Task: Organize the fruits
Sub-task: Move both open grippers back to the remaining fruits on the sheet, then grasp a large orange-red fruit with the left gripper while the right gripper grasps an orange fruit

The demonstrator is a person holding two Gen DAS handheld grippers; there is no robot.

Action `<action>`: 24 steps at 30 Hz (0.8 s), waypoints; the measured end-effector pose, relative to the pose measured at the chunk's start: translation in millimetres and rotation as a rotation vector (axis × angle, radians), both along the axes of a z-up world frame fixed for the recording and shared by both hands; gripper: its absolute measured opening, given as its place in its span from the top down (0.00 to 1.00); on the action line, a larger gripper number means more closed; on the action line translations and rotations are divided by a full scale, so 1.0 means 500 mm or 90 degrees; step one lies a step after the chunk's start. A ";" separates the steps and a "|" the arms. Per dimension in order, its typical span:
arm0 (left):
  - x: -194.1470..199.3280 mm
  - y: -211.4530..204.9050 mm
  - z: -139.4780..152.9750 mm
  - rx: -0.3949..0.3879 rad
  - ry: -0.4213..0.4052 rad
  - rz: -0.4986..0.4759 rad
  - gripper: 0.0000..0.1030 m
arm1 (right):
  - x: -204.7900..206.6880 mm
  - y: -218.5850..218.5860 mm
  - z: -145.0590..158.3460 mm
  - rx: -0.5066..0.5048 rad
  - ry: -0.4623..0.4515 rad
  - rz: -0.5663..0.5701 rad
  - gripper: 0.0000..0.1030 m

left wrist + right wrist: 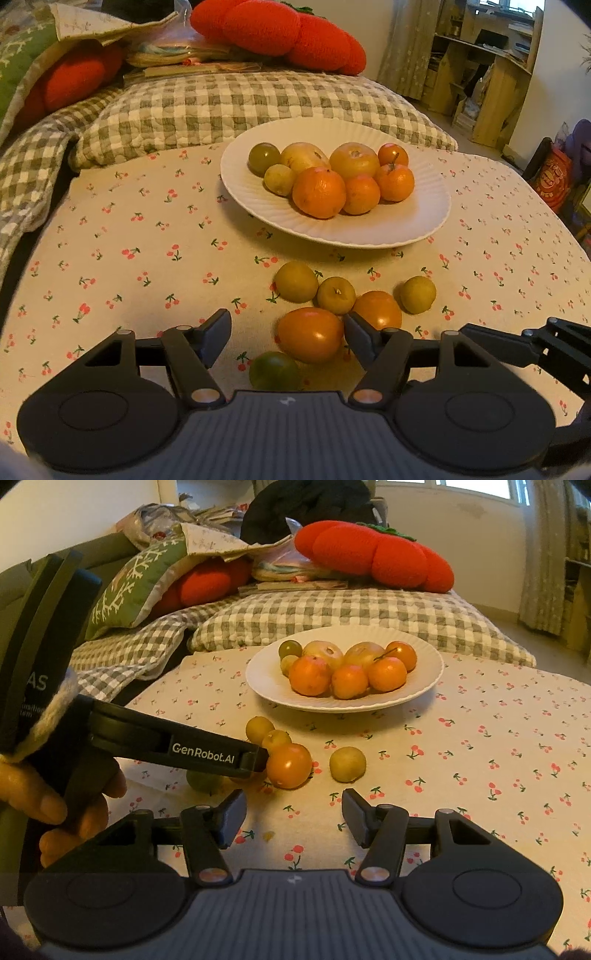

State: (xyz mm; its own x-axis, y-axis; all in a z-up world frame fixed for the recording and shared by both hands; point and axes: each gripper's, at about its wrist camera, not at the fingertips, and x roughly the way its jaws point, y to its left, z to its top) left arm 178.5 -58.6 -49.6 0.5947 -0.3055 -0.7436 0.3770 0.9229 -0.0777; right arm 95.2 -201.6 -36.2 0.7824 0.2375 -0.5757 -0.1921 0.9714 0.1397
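A white plate (406,229) holds several oranges and yellow-green fruits. In front of it loose fruits lie on the cherry-print cloth. One of them, an oval orange fruit (310,334), lies between the fingers of my left gripper (286,334), which is open: the right pad is at the fruit's side and the left pad stands clear of it. A green fruit (275,371) sits just below it. My right gripper (294,819) hovers open over bare cloth with nothing between its fingers, short of a round orange fruit (289,765) and a yellow-green fruit (347,763).
A person's hand (55,794) holds the left gripper's handle at the left of the right wrist view. Checked cushions (240,107) and red knitted pillows (280,29) lie behind the plate. A wooden shelf (487,66) stands at the far right.
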 end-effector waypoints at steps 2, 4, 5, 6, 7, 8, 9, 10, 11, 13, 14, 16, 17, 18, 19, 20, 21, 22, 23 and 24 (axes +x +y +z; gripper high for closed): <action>0.005 0.003 -0.003 -0.012 0.007 0.000 0.36 | 0.004 0.001 0.000 0.001 0.000 0.001 0.49; 0.007 0.003 -0.005 -0.013 0.008 0.000 0.37 | 0.009 0.002 -0.001 0.000 0.001 0.005 0.50; 0.007 0.003 -0.007 -0.011 0.009 -0.001 0.38 | 0.012 0.004 -0.003 -0.002 0.001 0.007 0.51; 0.008 0.002 -0.008 -0.010 0.010 -0.001 0.39 | 0.015 0.005 -0.004 -0.005 0.002 0.009 0.52; 0.008 0.002 -0.010 -0.009 0.011 -0.002 0.40 | 0.018 0.008 -0.005 -0.009 0.003 0.012 0.53; 0.008 0.001 -0.011 -0.008 0.011 -0.003 0.41 | 0.022 0.010 -0.007 -0.013 0.003 0.015 0.54; 0.008 0.001 -0.011 -0.007 0.008 -0.003 0.43 | 0.025 0.012 -0.008 -0.016 0.003 0.017 0.55; 0.009 0.001 -0.011 -0.008 0.007 -0.004 0.45 | 0.028 0.013 -0.008 -0.020 0.002 0.021 0.55; 0.011 0.003 -0.011 -0.011 0.008 -0.004 0.49 | 0.031 0.016 -0.009 -0.024 0.001 0.025 0.56; 0.014 0.007 -0.010 -0.019 0.010 -0.003 0.56 | 0.038 0.020 -0.012 -0.030 0.001 0.032 0.57; 0.017 0.009 -0.009 -0.025 0.012 -0.002 0.61 | 0.042 0.022 -0.013 -0.034 0.001 0.035 0.57; 0.022 0.014 -0.009 -0.037 0.018 0.002 0.65 | 0.050 0.026 -0.015 -0.042 -0.001 0.040 0.58; 0.025 0.017 -0.009 -0.043 0.020 0.006 0.65 | 0.055 0.026 -0.015 -0.043 -0.001 0.038 0.59; 0.028 0.022 -0.009 -0.051 0.023 0.010 0.65 | 0.060 0.027 -0.016 -0.043 -0.001 0.038 0.59; 0.029 0.025 -0.009 -0.056 0.025 0.013 0.65 | 0.065 0.027 -0.017 -0.043 -0.001 0.036 0.60; 0.031 0.028 -0.009 -0.062 0.027 0.016 0.65 | 0.068 0.028 -0.017 -0.042 -0.001 0.035 0.60; 0.033 0.030 -0.009 -0.066 0.028 0.019 0.65 | 0.071 0.029 -0.017 -0.042 -0.002 0.035 0.60; 0.035 0.033 -0.009 -0.071 0.030 0.023 0.65 | 0.074 0.031 -0.017 -0.042 -0.004 0.036 0.61; 0.037 0.035 -0.009 -0.075 0.032 0.025 0.65 | 0.078 0.033 -0.018 -0.043 -0.005 0.037 0.61; 0.038 0.037 -0.009 -0.078 0.033 0.027 0.66 | 0.080 0.035 -0.018 -0.046 -0.006 0.038 0.63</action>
